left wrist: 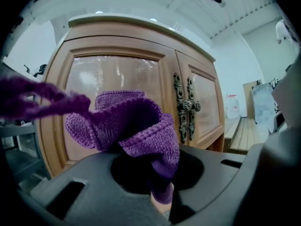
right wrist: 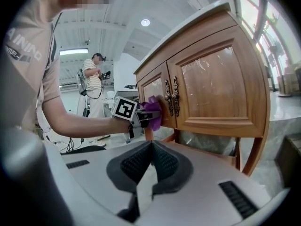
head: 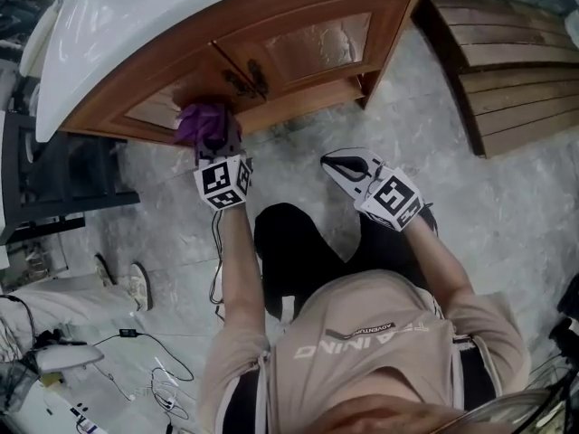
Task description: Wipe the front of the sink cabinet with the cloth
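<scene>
A purple cloth (head: pixel 203 123) is bunched in my left gripper (head: pixel 217 143), which is shut on it and holds it against the left door of the wooden sink cabinet (head: pixel 298 48). In the left gripper view the cloth (left wrist: pixel 136 126) fills the jaws, with the cabinet door (left wrist: pixel 117 74) just behind. The right gripper view shows the cloth (right wrist: pixel 151 113) pressed on the door beside the ornate handles (right wrist: pixel 170 98). My right gripper (head: pixel 348 165) hangs back from the cabinet, shut and empty, its pads (right wrist: pixel 160 166) touching.
A white sink top (head: pixel 118 16) overhangs the cabinet. Wooden planks (head: pixel 507 70) lie at the right. Dark shelving (head: pixel 45 170) stands at the left. Cables (head: pixel 154 369) trail on the marble floor. Another person (right wrist: pixel 94 86) stands in the background.
</scene>
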{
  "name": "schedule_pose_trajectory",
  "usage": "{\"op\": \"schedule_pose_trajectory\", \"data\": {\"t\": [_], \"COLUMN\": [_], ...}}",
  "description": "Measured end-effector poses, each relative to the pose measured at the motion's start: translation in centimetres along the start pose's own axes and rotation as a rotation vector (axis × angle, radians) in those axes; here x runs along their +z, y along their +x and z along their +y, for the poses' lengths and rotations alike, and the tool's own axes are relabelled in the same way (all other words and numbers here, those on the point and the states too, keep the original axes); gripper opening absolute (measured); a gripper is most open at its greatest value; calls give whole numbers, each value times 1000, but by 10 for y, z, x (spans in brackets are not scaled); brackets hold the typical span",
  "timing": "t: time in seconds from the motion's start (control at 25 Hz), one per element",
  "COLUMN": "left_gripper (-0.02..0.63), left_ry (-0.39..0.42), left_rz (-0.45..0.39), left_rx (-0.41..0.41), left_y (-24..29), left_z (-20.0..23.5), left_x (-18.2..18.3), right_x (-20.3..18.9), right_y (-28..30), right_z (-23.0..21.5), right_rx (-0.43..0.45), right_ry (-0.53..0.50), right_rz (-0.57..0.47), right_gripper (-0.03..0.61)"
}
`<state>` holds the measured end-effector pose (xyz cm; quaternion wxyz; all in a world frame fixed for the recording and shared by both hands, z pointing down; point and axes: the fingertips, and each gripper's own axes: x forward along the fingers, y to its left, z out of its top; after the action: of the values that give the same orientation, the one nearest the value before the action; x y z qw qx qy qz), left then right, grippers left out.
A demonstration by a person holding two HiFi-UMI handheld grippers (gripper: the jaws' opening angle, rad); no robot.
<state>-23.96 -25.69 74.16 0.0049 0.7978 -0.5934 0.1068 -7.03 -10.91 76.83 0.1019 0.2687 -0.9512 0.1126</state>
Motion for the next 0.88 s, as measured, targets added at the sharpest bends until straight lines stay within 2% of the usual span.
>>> {"op": "schedule_pose_trajectory", "data": {"t": [0.12, 0.48, 0.64, 0.88], "left_gripper": [51, 51, 51, 51], "left_ry": [14, -49, 12, 10], "left_rz": [-6, -20, -31, -33], "left_rx": [-25, -57, -110, -192], "left_y": [10, 11, 13, 29], "left_z": [-27, -50, -74, -110], "left_x": [4, 7, 16, 27], "right_x": [-1, -7, -8, -9], "right_y": [-7, -22, -25, -29], "right_z": [-5, -20, -22, -24], "right_rx": [-20, -61, -65, -72], "right_ry": [9, 52, 49, 52], "right_rz": [-7, -25, -25, -27], "right_gripper": [12, 12, 12, 12]}}
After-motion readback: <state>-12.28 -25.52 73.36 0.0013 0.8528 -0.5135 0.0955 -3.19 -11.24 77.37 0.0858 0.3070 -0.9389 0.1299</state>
